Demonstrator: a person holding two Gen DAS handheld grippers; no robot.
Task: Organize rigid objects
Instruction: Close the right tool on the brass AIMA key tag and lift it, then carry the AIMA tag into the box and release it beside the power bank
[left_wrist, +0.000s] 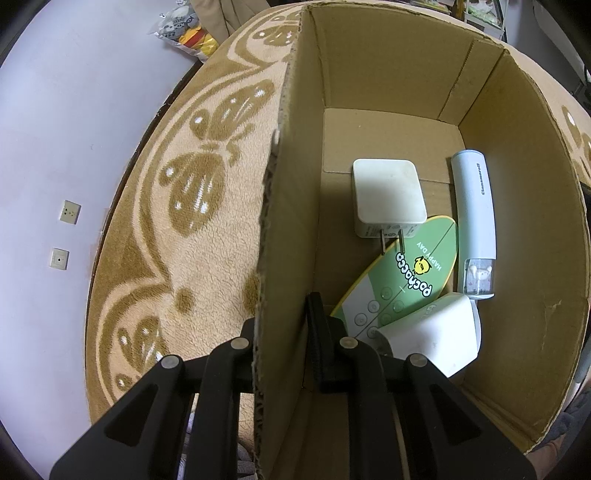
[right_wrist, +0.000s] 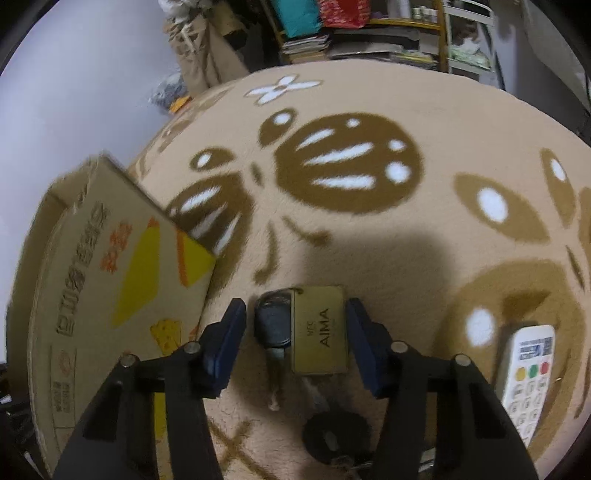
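Black-fingered left gripper (left_wrist: 284, 332) is straddling the near wall of the cardboard box (left_wrist: 517, 192), one finger outside and one inside, clamping that wall.

Cardboard box: open-topped, brown, sitting on a tan carpet (left_wrist: 192, 236) patterned with brown butterflies. Contents, largest first:
- pale blue tube (left_wrist: 474, 218) with a clear cap, lying along the right wall;
- green oval card (left_wrist: 417, 273) printed "HAPPY DAY", lying flat at the middle;
- white square charger (left_wrist: 388, 195), its prongs resting over the card's edge;
- white rounded block (left_wrist: 432, 336), overlapping the card's near end.

Right gripper (right_wrist: 295, 332), blue-padded, is hanging spread wide over the carpet, grasping nothing. Between its pads:
- gold tag (right_wrist: 320, 328) marked "AIMA", lying flat, nearly touching the right pad;
- black key fob (right_wrist: 271, 325), touching the tag's left side.

Outside the box, in the right wrist view:
- white remote (right_wrist: 528, 376) with coloured buttons, lying on the carpet to the right;
- black round fob (right_wrist: 336, 435), lying nearer the camera.
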